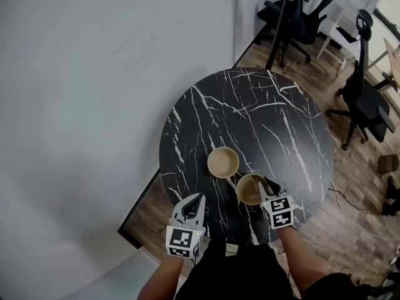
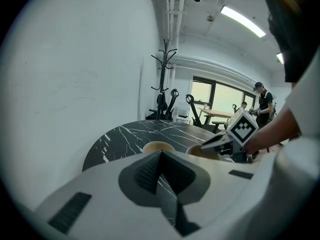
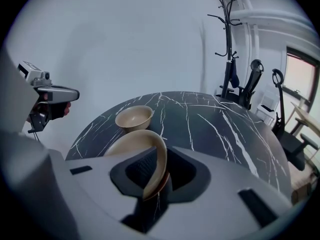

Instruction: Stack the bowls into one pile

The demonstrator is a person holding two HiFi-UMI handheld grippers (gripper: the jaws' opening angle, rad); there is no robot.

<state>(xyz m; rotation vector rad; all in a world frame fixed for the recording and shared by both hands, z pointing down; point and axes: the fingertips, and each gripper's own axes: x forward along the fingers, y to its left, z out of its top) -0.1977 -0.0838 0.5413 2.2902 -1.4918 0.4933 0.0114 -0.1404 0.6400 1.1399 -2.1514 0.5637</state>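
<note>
Right gripper (image 3: 157, 173): jaws parted, straddling the rim of the near bowl (image 1: 249, 188); a gap shows beside the rim, so no pinch.
Left gripper (image 1: 199, 200): clenched on nothing, over the table's (image 1: 275, 105) near edge.
Near bowl: by the near edge.
Far bowl (image 1: 223, 162): upright, toward the centre, just beyond and left of the near bowl.
Coming move: likely the right hand, which is nearer, carries the near bowl away-and-left onto the far bowl.
</note>
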